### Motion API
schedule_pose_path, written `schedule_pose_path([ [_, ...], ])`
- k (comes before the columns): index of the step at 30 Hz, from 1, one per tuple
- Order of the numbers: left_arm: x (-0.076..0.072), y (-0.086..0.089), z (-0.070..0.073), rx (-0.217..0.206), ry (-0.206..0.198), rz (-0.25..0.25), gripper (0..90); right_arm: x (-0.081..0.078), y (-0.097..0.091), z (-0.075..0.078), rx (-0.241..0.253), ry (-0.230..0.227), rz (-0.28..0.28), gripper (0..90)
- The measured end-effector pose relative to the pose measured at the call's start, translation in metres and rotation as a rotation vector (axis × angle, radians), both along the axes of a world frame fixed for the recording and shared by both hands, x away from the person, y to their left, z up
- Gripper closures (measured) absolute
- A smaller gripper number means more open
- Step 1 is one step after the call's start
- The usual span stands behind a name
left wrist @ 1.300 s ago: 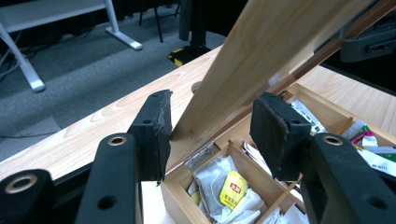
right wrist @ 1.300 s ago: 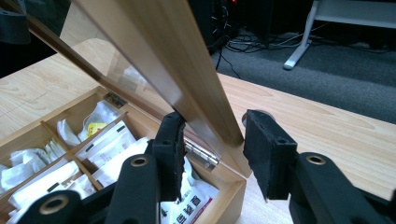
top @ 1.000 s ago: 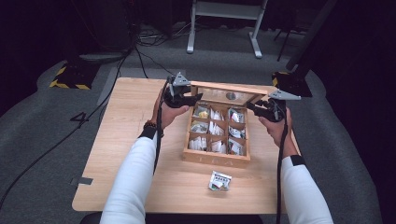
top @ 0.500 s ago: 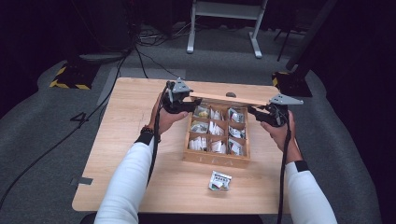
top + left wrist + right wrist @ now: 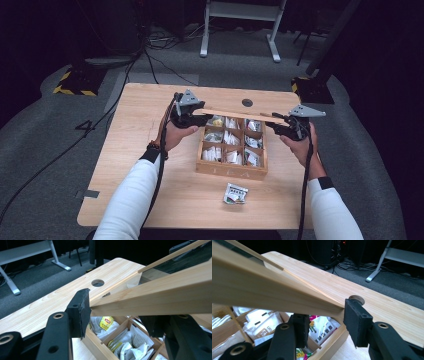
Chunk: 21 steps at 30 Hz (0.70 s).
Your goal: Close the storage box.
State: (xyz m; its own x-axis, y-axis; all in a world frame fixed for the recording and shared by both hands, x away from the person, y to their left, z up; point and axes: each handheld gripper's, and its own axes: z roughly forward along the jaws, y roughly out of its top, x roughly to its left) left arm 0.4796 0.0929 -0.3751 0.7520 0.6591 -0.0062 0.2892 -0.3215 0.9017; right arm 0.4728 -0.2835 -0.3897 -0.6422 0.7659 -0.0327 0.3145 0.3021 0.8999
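A wooden tea box (image 5: 231,171) with several compartments of tea bags (image 5: 231,138) stands on the table. Its hinged lid (image 5: 240,115) hangs half lowered over it, a thin board with a dark window. My left gripper (image 5: 202,118) holds the lid's left end. In the left gripper view the lid rail (image 5: 155,295) runs between the jaws against the left pad (image 5: 80,311); these jaws have just been opening slightly. My right gripper (image 5: 274,125) is shut on the lid's right end, whose corner (image 5: 322,302) meets the right pad (image 5: 357,321).
A loose tea packet (image 5: 235,193) lies on the table in front of the box. A round cable hole (image 5: 247,102) sits behind the box near the far edge. Cables and a white stand are on the floor beyond the table (image 5: 135,150).
The lid has swung down from nearly upright to a shallow tilt over the box. Both hands came down and toward me with it, the left one more.
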Motion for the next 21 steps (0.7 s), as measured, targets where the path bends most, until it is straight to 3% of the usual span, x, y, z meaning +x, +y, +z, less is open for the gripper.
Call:
schedule_pose_path([
  [5, -0.004, 0.001, -0.001, -0.004, -0.003, -0.009, 44.9, -0.006, 0.002, 0.001, -0.025, -0.013, 0.000, 56.5],
  [10, -0.008, 0.003, 0.000, 0.002, -0.008, -0.015, 45.3, -0.012, 0.001, 0.002, -0.008, -0.020, 0.004, 56.7],
  [21, -0.018, 0.006, -0.004, 0.018, -0.002, -0.033, 45.6, -0.025, 0.001, 0.004, -0.027, -0.021, 0.016, 56.4],
])
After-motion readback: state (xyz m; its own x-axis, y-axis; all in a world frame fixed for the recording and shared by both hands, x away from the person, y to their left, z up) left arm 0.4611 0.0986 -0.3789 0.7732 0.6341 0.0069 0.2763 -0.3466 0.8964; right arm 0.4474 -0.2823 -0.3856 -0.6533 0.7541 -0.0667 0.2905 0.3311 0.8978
